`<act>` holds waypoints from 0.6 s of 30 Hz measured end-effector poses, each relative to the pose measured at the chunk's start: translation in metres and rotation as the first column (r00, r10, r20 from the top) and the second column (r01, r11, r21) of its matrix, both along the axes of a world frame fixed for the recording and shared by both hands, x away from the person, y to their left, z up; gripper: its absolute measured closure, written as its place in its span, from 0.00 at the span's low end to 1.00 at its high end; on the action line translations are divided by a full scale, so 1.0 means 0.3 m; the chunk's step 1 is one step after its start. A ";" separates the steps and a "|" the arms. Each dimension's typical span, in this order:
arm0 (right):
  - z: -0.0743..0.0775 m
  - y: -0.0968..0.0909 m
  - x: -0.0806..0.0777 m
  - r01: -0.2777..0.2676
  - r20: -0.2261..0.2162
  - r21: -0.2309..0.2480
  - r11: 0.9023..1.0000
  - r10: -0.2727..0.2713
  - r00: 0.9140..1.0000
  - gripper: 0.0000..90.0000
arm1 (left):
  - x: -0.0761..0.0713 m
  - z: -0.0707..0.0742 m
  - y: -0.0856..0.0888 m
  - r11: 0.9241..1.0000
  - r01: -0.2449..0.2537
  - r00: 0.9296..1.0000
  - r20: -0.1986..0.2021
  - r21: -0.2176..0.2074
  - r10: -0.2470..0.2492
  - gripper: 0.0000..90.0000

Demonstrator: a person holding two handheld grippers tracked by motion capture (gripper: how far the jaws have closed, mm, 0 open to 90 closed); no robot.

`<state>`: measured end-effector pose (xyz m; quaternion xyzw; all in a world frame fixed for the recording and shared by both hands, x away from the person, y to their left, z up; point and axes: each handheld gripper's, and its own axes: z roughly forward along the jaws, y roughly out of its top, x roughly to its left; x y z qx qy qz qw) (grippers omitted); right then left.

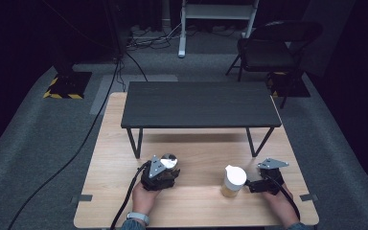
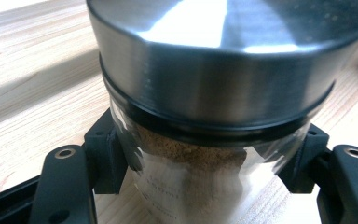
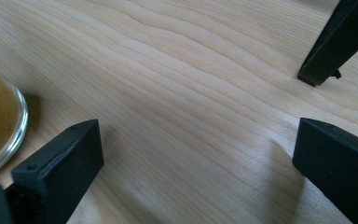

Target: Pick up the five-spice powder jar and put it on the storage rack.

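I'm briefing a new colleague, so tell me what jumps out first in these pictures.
The jar with the shiny metal lid stands out first: it sits at the near left of the wooden table, clamped in the jaws of the left gripper, with brown powder inside. To its right stands a white-lidded jar, beside the open right gripper. Behind both stands a dark low shelf.

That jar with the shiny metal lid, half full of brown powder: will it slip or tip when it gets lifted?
The jar has smooth clear walls, so it may slip. The left gripper grips below the wide metal lid, so it could be top-heavy. Probably breakable.
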<state>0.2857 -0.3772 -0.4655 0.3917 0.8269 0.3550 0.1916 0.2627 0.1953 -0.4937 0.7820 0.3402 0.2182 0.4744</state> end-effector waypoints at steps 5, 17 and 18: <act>0.000 -0.001 0.002 -0.002 -0.001 0.000 1.000 0.002 1.000 0.01 | 0.005 0.010 0.007 1.000 0.009 1.000 -0.020 -0.011 -0.009 0.35; 0.001 -0.001 0.003 -0.002 -0.001 0.000 1.000 0.002 1.000 0.01 | -0.011 0.146 0.061 0.997 0.042 0.998 0.046 -0.067 -0.039 0.35; 0.001 0.000 0.003 -0.002 -0.001 0.000 1.000 0.002 1.000 0.01 | -0.012 0.163 0.063 0.997 0.047 0.997 0.056 -0.062 -0.044 0.35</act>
